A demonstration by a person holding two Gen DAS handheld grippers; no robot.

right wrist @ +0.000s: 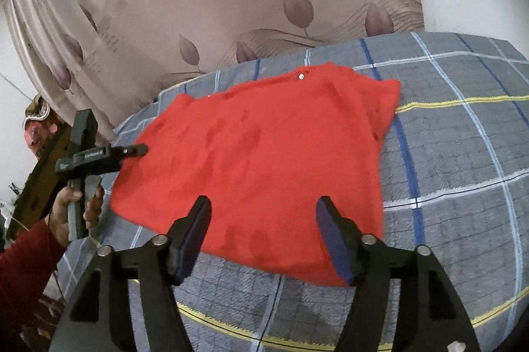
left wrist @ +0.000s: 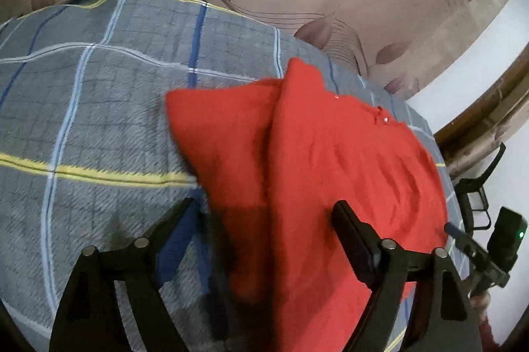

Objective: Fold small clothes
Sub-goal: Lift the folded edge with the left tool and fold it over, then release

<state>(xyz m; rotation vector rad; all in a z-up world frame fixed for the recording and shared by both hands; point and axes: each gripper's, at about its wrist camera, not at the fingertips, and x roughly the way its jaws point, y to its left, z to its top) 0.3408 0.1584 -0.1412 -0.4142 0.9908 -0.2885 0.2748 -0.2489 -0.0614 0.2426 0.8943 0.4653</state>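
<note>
Both my grippers stood open and held nothing: the left gripper [left wrist: 264,216] hung over the near edge of the red knitted garment [right wrist: 264,153], the right gripper [right wrist: 263,213] likewise above its hem. The garment lay partly folded on the grey checked blanket [right wrist: 463,153], before a leaf-patterned beige curtain [right wrist: 231,5].

I see the red top [right wrist: 261,153] as soft, fuzzy knit cloth, matt. The blanket [right wrist: 463,153] under it looks like brushed fleece, a little rough. My gripper fingers [right wrist: 195,229] seem matt black plastic with shiny metal pins.
</note>
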